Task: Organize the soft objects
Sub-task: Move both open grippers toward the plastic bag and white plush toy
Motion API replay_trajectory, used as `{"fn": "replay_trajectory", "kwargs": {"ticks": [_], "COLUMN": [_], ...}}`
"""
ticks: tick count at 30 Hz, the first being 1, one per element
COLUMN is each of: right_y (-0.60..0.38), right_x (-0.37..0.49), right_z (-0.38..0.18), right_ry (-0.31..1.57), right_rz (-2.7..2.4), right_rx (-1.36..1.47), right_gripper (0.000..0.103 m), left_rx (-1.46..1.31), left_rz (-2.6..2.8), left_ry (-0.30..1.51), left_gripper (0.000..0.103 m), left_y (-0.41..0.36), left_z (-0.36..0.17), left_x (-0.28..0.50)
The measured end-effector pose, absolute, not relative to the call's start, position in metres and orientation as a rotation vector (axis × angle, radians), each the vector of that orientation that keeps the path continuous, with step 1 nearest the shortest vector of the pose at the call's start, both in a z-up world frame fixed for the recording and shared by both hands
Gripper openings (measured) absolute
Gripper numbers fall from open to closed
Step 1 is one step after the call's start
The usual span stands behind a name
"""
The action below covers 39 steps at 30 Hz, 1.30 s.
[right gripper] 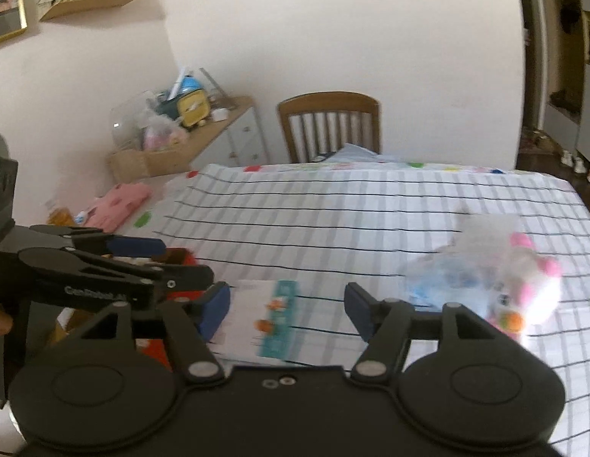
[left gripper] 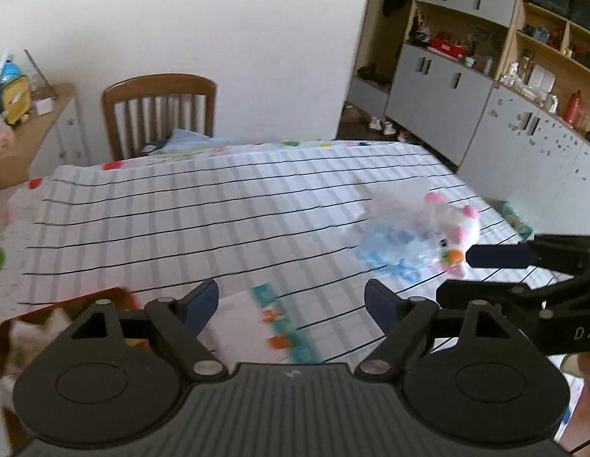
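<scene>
Room: white walls, a big table with a white cloth (left gripper: 218, 221) that has thin black lines on it.
Left tongs: the left gripper (left gripper: 291, 301) has its two blue-tipped fingers wide apart. Nothing is between them. It hangs over the near part of the cloth.
Right tongs: the right gripper (right gripper: 287, 310) also has its fingers wide apart. Nothing is between them.
Side by side: in the left view the right gripper pokes in from the right edge, near the toy. In the right view the left gripper pokes in from the left edge, above the red box.
Under the tongs: a flat white sheet (right gripper: 256, 316) with a teal strip and little orange shapes lies on the cloth, just in front of both tongs. It looks blurry.
Soft toy: a white and pink plush toy (left gripper: 453, 228) with an orange nose lies on the cloth on the right side. No tongs touch it.
Blue thing: a soft, see-through blue and white bundle (left gripper: 394, 243) lies right against the toy, on its left. It is too blurry to tell what it is.
Red box: a red box (left gripper: 62, 304) sits at the near left corner. Something white and fluffy is inside it.
Pink thing: a pink cloth (right gripper: 119, 202) lies at the left edge of the table.
Far away: a brown wooden chair (left gripper: 159, 110) stands behind the table. Grey and wood shelves (left gripper: 466, 76) fill the right wall.
</scene>
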State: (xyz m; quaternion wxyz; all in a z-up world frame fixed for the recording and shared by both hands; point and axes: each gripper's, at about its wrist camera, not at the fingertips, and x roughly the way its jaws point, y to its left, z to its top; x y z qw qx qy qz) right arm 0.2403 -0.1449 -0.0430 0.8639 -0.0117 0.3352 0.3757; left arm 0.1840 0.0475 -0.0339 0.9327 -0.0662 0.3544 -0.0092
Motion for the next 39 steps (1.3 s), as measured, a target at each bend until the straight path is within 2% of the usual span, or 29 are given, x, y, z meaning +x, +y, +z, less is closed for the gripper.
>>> {"fn": "replay_trajectory", "kwargs": {"ticks": [4,8,14,15,17,28,33,39], "right_y": [-0.175,-0.198,-0.222,-0.224,-0.227,-0.221,-0.212,-0.208], "right_x": [0.256,0.271,0.291,0.294,0.3,0.331,0.339,0.339], "right_z": [-0.053,-0.064,-0.081,-0.084,-0.092,-0.13,-0.142,-0.153], "right_ry": [0.713,0.721,0.732,0.738,0.755,0.79,0.809,0.829], "right_rz": [0.755,0.732,0.734,0.733,0.737,0.7,0.697,0.697], "right_rx": [-0.017,-0.018,-0.013,-0.012,-0.012,-0.017,-0.016,-0.022], "right_gripper": [0.073,0.081,0.086,0.086,0.086,0.084,0.078,0.077], "left_rx": [-0.13,-0.102,-0.132,-0.14,-0.151,-0.067,0.004,0.103], "left_rz": [-0.042,-0.05,-0.095,-0.105,-0.126,-0.228,-0.279,-0.329], "left_ry": [0.73,0.735,0.741,0.75,0.764,0.825,0.873,0.931], "left_gripper": [0.084,0.088,0.088,0.089,0.103,0.103,0.103,0.103], "left_y": [0.017,-0.014,-0.042,-0.046,-0.052,-0.084,-0.095,-0.115], "left_z": [-0.037,-0.042,-0.047,-0.049,-0.053,-0.079,-0.101,-0.121], "left_x": [0.207,0.233,0.269,0.278,0.291,0.361,0.385,0.401]}}
